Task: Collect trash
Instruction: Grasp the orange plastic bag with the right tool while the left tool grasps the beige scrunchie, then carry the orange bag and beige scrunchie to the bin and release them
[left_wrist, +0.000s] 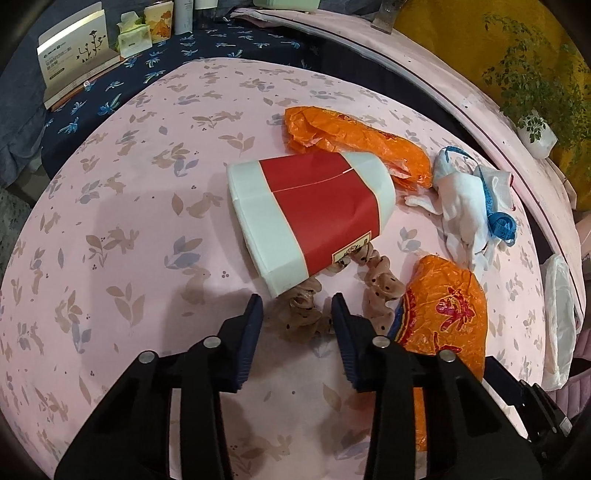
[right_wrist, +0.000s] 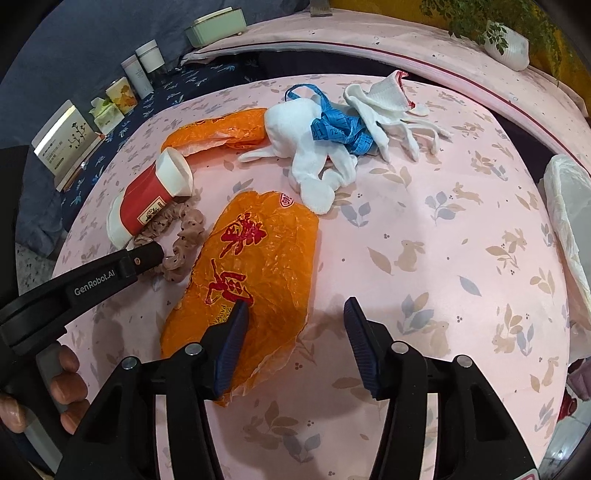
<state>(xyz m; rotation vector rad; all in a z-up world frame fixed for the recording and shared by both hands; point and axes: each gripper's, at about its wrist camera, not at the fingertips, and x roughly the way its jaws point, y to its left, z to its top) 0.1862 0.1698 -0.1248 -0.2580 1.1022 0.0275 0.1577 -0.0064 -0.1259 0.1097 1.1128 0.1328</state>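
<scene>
Two orange plastic bags (right_wrist: 255, 273) (left_wrist: 354, 140) lie on the pink tabletop (right_wrist: 443, 258), a tipped red-and-white carton (left_wrist: 310, 214) between them. The right gripper (right_wrist: 293, 314) straddles the near bag's edge, jaws wide, empty. The left gripper (left_wrist: 297, 310), open, flanks a brown scrunchie (left_wrist: 314, 314). Bare cloth lies rightward.

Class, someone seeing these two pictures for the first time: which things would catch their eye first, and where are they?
Probably the red-and-white carton, lying on its side mid-table on the pink rabbit-print cloth, its lower end resting on a brown scrunchie. Next, the two orange plastic bags: one flat under the open right gripper, the other crumpled behind the carton.
</scene>
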